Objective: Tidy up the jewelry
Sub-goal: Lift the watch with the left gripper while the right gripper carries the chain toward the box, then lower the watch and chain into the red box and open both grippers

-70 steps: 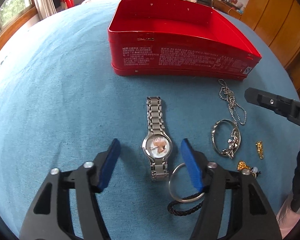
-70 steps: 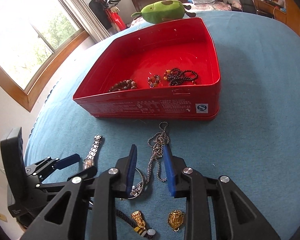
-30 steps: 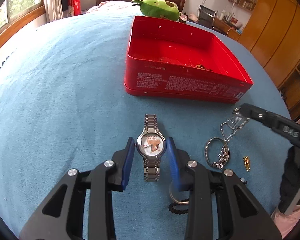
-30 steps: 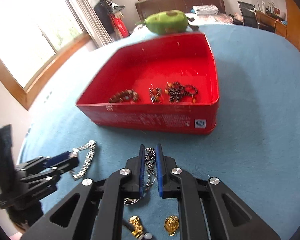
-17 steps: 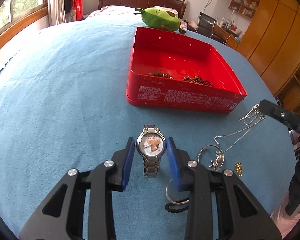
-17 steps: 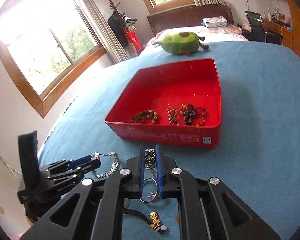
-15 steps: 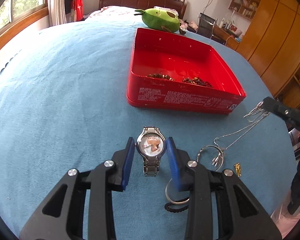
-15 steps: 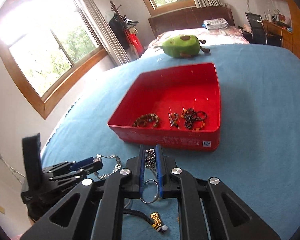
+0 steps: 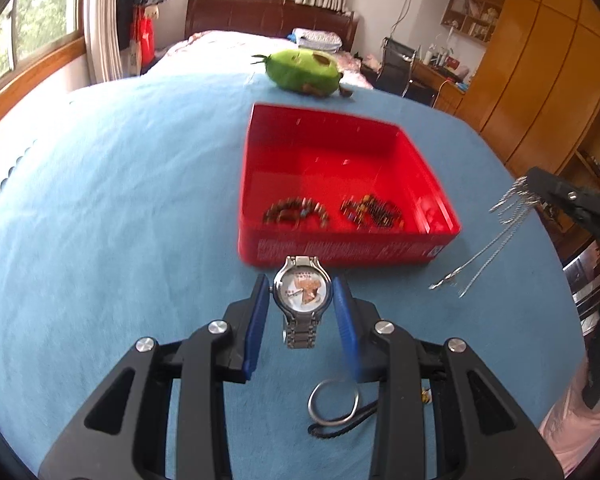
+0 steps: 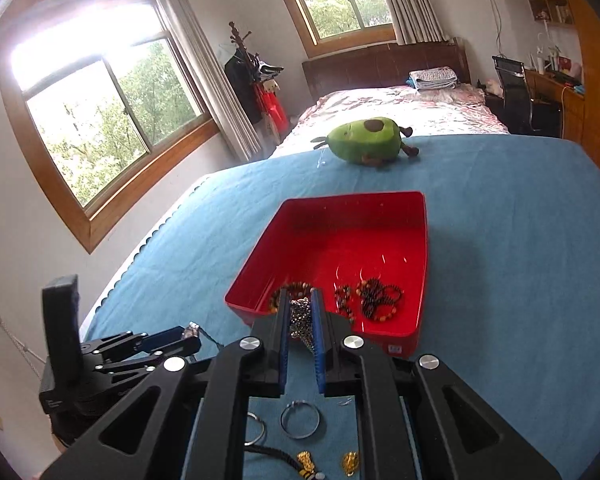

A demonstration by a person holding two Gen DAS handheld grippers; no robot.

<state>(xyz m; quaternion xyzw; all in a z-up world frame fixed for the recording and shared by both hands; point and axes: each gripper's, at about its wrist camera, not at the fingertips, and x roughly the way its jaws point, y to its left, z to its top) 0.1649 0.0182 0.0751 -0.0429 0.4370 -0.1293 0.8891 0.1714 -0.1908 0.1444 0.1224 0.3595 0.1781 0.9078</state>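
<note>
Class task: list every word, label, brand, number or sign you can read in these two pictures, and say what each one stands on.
Nothing here can be read with certainty.
Red tin: rows of white print along its front wall, too small and blurred to read.
Red tin, front right corner: a small white label, too small to read.
Watch held in the left gripper: small print on the dial, blurred.
Silver chain in the right gripper: no text.

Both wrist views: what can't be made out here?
- Watch strap: far half hidden behind its case, left view.
- Chain: lower part hidden behind the right tool, right view; blurred in left view.
- Beads in the red tin: blurred, pieces uncountable.
- Gold charms: partly hidden by the tool's arms.
</note>
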